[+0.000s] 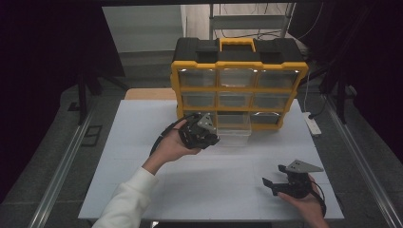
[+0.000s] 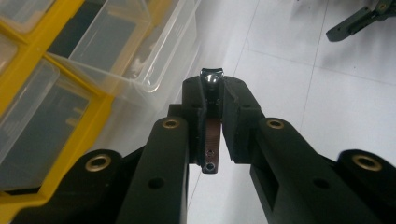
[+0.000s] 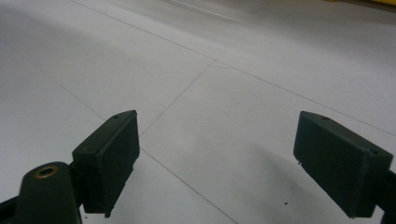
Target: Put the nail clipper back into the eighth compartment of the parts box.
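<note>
left tongs (image 2: 212, 116) clamping nail clipper (image 2: 211, 126), right tongs (image 3: 233, 163) apart

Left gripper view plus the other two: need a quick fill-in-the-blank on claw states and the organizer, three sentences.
1. The left claw is shut on a small ____ clip.
2. The right claw is ____ and holds nothing.
3. One clear drawer of the yellow organizer, in the ____ row, is pulled out.

Missing words: metal; open; bottom

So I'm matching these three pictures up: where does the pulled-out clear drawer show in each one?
High view: the clear drawer juts from the yellow organizer's bottom row, right of the left gripper.
Left gripper view: upper left, beyond the fingers clamping a nail clipper.
Right gripper view: not in it.
Shared landmark: the white table.
</note>
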